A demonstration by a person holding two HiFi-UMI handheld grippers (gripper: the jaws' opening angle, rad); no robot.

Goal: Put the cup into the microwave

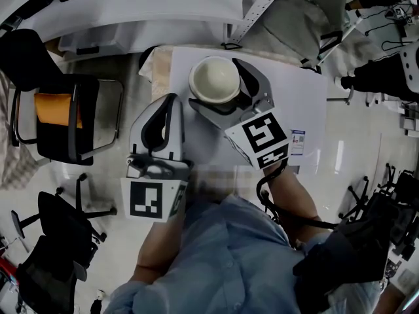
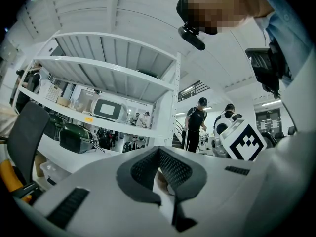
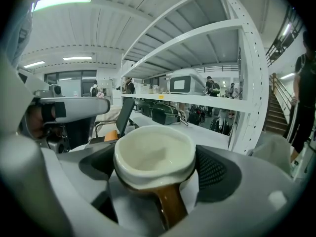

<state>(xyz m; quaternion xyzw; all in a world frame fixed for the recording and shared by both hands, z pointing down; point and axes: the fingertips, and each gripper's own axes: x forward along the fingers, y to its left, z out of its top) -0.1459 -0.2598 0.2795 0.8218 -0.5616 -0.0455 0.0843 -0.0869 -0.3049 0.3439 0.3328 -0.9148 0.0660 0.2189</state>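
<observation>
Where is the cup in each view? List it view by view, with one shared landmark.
Head view: cup at upper centre.
Left gripper view: not seen.
Right gripper view: cup at centre, between the jaws.
Shared landmark: the white shelf rack, in all three.

Cup (image 1: 215,79) sits in the right gripper (image 1: 216,84), upper centre, over the table (image 1: 302,98); left gripper (image 1: 169,103) just lower-left; chair (image 1: 59,113) at frame left.
</observation>
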